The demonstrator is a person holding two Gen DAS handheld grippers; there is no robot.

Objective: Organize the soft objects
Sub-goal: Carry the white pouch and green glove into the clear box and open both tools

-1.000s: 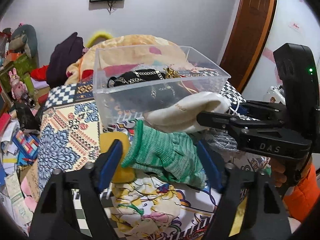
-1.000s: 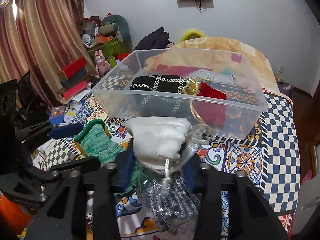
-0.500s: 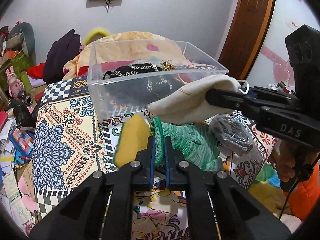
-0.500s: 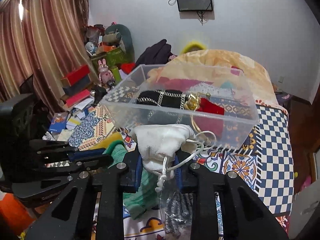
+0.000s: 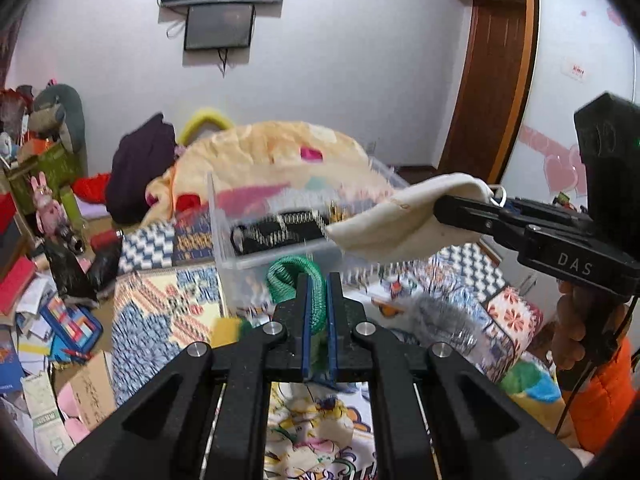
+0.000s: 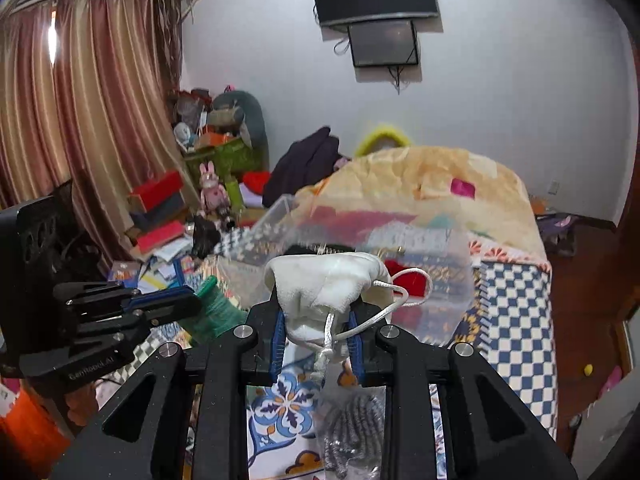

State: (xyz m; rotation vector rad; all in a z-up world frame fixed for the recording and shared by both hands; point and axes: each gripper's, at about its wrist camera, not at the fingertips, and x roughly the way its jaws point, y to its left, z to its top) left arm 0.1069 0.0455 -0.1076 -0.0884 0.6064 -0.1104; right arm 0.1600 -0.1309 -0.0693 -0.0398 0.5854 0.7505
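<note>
My left gripper (image 5: 317,280) is shut on a green knit sock (image 5: 294,270) and holds it up in front of the clear plastic box (image 5: 224,248). It also shows in the right wrist view (image 6: 188,304) with the sock (image 6: 214,312). My right gripper (image 6: 316,304) is shut on a cream drawstring pouch (image 6: 324,280), lifted near the box (image 6: 440,292). In the left wrist view the pouch (image 5: 396,216) hangs from the right gripper (image 5: 440,208) over the box's right side. The box holds a black chain-trimmed bag (image 5: 276,232) and a red item (image 6: 404,276).
The box stands on a patterned bedspread (image 5: 160,312). A clear bag of grey yarn-like stuff (image 6: 352,436) and a yellow sponge (image 5: 226,328) lie on the bed. A crumpled peach blanket (image 6: 440,184) lies behind. Cluttered books and toys (image 6: 168,208) fill the left floor.
Both grippers have risen with their items: the sock and the pouch are lifted off the bed, now level with the box's rim. The yellow sponge stays on the bed.
</note>
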